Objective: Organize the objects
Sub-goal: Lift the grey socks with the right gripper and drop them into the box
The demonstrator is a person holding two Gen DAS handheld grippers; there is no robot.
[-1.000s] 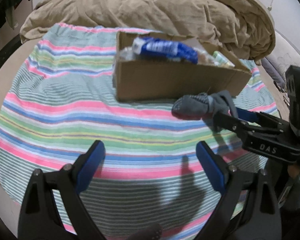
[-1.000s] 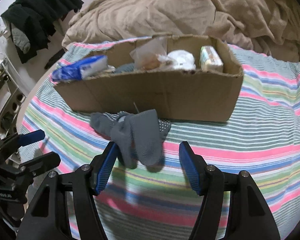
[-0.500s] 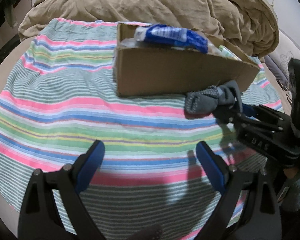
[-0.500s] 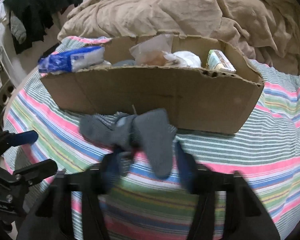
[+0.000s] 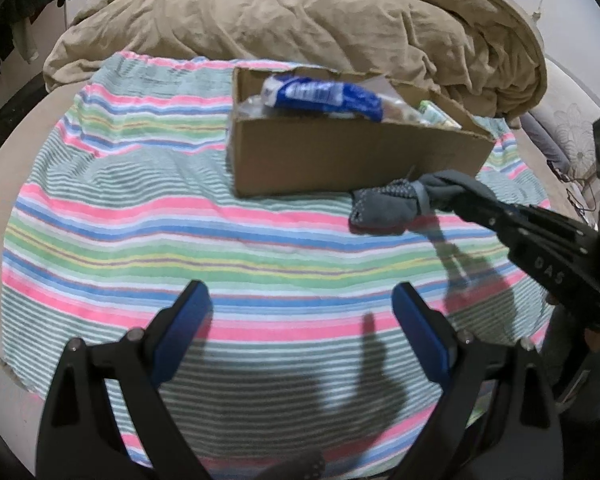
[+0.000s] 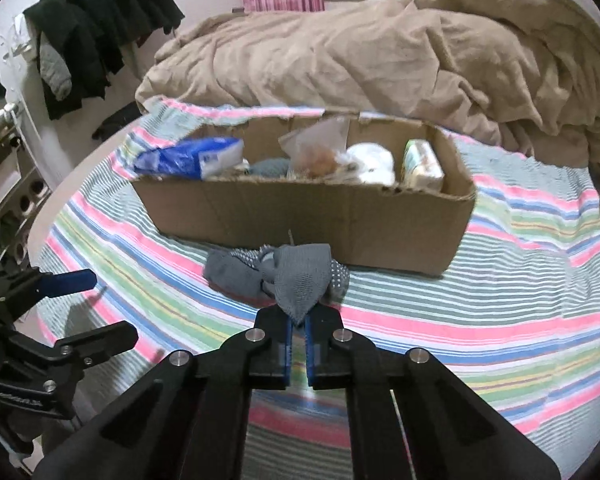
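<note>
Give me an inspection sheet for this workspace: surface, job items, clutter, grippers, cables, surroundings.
Surface: striped blanket spread on the bed.
Job's things: grey socks lying in front of the cardboard box, which holds a blue packet, a plastic bag and other packs.
Clutter: nothing seen.
Grippers: right gripper shut on the grey socks; left gripper open, holding nothing.
Cables: nothing seen.
Surroundings: tan duvet behind the box; dark clothes hanging at left.

Your right gripper's [image 6: 297, 330] blue pads hide the pinched end of the grey dotted sock [image 6: 300, 280]. The brown cardboard box's [image 6: 300, 216] near wall conceals the lower parts of its contents; the grey item [image 6: 270, 167] inside is too covered to identify.
</note>
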